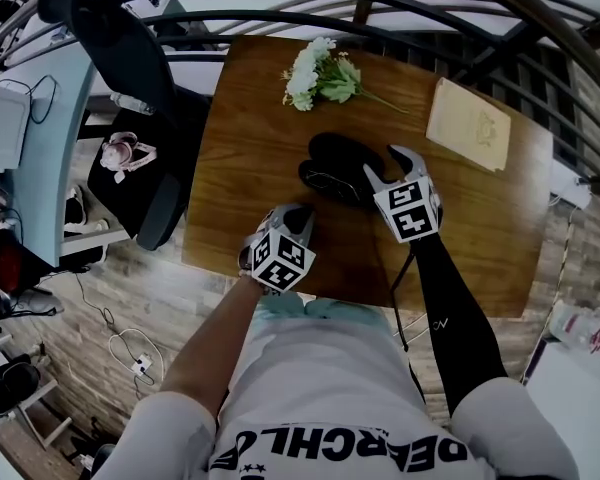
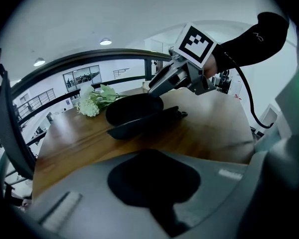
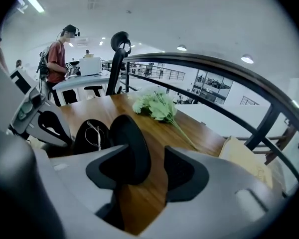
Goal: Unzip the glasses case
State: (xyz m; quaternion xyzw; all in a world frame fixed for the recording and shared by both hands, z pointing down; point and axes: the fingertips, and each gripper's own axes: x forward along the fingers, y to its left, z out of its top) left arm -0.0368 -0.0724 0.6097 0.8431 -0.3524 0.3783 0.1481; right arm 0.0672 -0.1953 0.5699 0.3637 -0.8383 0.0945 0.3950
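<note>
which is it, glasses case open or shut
Open: the glasses case has its lid raised, and glasses lie visible in the lower half.

We found the glasses case [image 1: 332, 171] to be black, oval and hard-shelled, lying near the middle of the wooden table [image 1: 250, 148]. It was already unzipped and stood open. The lid [image 3: 130, 142] was raised on its hinge and the lower shell rested flat on the wood. A pair of thin-framed glasses [image 3: 95, 133] lay inside the lower shell.
</note>
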